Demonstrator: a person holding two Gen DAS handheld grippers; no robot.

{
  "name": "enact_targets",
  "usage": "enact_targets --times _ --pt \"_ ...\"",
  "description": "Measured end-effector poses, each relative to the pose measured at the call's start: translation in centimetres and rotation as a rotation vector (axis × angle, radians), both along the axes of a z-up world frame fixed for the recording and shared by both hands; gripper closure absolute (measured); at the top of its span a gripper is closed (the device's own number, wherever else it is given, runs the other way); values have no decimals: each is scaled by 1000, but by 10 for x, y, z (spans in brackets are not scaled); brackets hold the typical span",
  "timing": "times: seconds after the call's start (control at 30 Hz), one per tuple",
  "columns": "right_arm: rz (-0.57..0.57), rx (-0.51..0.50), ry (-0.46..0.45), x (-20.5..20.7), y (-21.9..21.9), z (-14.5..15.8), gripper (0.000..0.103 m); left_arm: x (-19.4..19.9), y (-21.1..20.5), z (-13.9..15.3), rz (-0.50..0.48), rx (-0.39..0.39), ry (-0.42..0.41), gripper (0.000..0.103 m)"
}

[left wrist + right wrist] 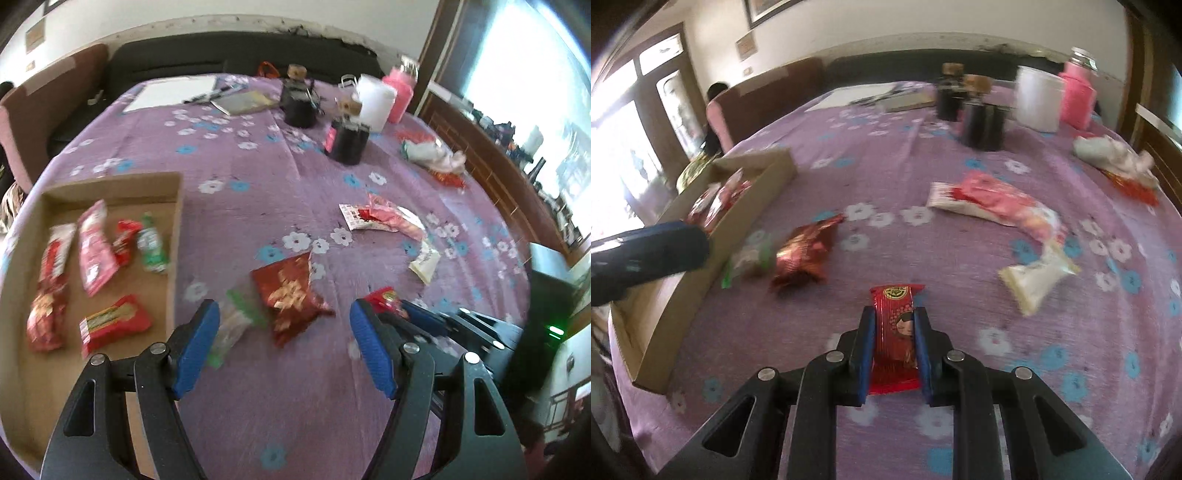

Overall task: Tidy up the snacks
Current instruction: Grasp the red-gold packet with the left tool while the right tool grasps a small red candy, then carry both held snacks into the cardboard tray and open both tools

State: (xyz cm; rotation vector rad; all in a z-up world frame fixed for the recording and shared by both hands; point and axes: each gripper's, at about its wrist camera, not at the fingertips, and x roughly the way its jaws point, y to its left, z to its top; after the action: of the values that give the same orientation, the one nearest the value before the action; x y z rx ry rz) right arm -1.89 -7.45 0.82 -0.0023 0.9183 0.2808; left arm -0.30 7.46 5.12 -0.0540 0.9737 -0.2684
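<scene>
1. The tablecloth is purple with white and blue flowers.
2. The snack in the right gripper is a red packet with a gold round mark and a little cartoon face.
3. The gripper pads are blue, on black arms.
4. The box is brown cardboard.
5. One bag is dark red with gold.

Left gripper: matte black linkage arms, triangular cut-outs, round silver pivot screws, ribbed blue pads. Right gripper: same black frame, silver screws, darker blue pads. Dark navy sleeve with faint pale flecks.
</scene>
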Motion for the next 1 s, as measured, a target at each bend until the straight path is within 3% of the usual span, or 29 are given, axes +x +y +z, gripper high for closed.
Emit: enact_targets --times 0.3,0.33,0.43,0.57,0.87,0.93,1.0 --pt "-49 116 14 3 -28 7 79 35 -25 -38 -8 128 76 30" --pt "-56 120 4 2 -30 9 74 34 -28 -40 -18 142 75 31" --pt "-82 135 -31 -2 -37 18 58 30 -35 -39 -42 168 49 65" --pt "-109 182 -46 -2 -50 22 52 21 -38 -33 -77 138 33 65" --pt "-75 106 19 5 -34 5 51 -7 -20 -3 -74 28 -13 65" --pt "-62 81 23 4 -30 2 52 -15 -8 4 -60 0 -25 65" --pt "-55 39 8 2 -23 2 60 -22 5 9 -44 -17 -36 65"
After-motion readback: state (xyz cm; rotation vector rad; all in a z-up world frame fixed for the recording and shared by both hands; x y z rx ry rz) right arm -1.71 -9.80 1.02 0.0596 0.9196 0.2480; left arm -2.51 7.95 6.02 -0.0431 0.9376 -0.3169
